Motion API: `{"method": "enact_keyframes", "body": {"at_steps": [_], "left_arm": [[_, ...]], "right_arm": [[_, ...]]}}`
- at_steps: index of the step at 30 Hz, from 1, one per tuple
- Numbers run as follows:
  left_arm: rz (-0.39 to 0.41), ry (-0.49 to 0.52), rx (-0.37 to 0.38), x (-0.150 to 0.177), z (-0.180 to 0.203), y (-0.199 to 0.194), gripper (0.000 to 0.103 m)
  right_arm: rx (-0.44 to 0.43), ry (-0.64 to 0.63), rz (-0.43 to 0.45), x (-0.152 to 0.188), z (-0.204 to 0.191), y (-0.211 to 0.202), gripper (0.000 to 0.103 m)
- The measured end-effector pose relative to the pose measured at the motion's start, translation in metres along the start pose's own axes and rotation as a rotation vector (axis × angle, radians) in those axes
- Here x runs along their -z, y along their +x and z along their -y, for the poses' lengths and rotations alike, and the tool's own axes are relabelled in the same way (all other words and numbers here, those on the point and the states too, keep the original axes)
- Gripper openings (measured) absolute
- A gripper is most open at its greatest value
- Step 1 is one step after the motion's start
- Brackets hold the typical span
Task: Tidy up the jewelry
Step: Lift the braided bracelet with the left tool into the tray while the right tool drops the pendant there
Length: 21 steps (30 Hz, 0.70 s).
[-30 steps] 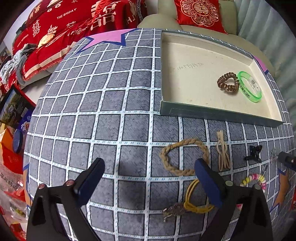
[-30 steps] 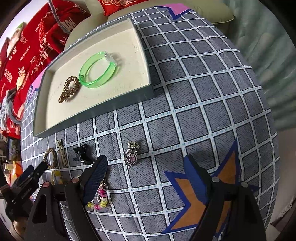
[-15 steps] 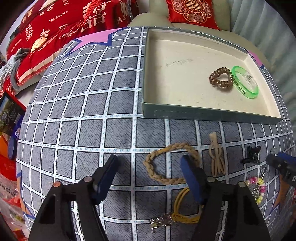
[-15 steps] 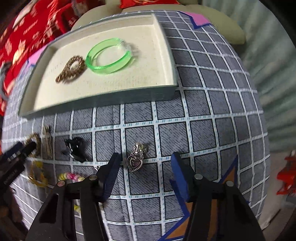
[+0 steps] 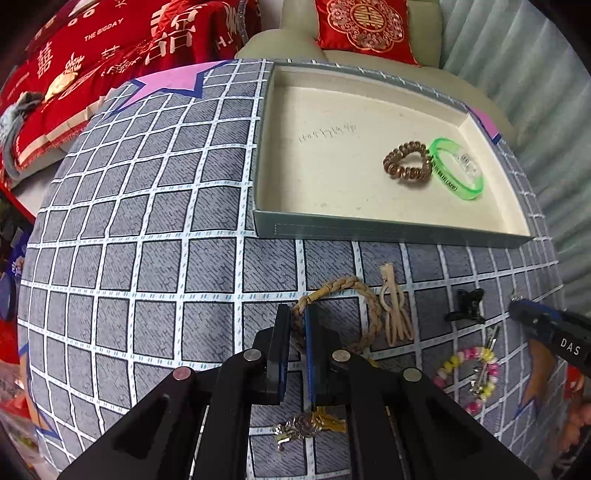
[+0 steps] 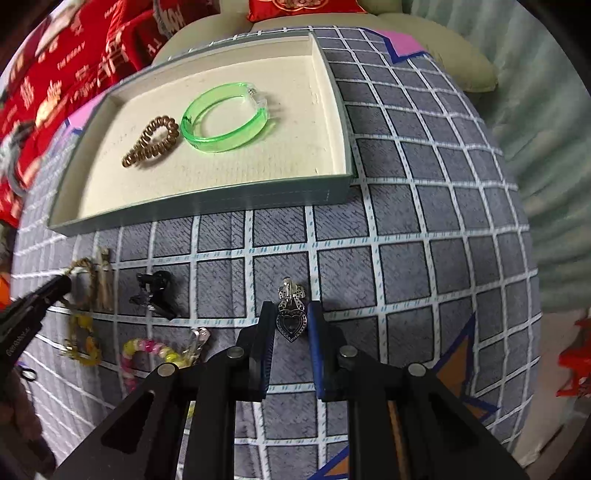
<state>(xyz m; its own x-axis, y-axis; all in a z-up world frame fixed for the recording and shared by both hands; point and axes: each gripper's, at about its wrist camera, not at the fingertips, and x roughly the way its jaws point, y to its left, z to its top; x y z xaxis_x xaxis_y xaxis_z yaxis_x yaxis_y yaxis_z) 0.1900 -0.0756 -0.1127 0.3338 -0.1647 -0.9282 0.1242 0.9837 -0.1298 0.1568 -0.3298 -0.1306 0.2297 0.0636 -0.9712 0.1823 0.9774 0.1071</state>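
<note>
My left gripper (image 5: 296, 325) is shut on the left side of the tan braided bracelet (image 5: 364, 295), which lies on the grey checked cloth. My right gripper (image 6: 291, 325) is closed around the silver heart pendant (image 6: 292, 322), its pads touching the pendant's sides. The shallow cream tray (image 5: 388, 227) holds a brown spiral hair tie (image 5: 406, 162) and a green bangle (image 5: 458, 173); they also show in the right wrist view, hair tie (image 6: 151, 142) and bangle (image 6: 225, 118).
On the cloth lie a beige hair clip (image 5: 393, 310), a black claw clip (image 5: 467, 304), a pink and yellow bead bracelet (image 5: 469, 373), and a yellow cord with a silver charm (image 5: 310, 428). Red cushions (image 5: 362, 26) lie behind the tray.
Both grippers have moved forward and closed. The left one shut on the braided bracelet, the right one around the heart pendant.
</note>
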Motion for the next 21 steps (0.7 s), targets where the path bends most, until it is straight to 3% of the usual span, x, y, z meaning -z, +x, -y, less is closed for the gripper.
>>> {"method": "enact_keyframes", "body": {"at_steps": [12, 21], "left_arm": [[0.085, -0.015, 0.061, -0.01, 0.001, -0.046, 0.018], [0.145, -0.022, 0.089, -0.037, 0.01, -0.068, 0.018]], "right_arm": [[-0.111, 0.038, 0.055, 0.006, 0.03, -0.045, 0.019], [-0.145, 0.031, 0.106, -0.019, 0.016, -0.064, 0.019]]}}
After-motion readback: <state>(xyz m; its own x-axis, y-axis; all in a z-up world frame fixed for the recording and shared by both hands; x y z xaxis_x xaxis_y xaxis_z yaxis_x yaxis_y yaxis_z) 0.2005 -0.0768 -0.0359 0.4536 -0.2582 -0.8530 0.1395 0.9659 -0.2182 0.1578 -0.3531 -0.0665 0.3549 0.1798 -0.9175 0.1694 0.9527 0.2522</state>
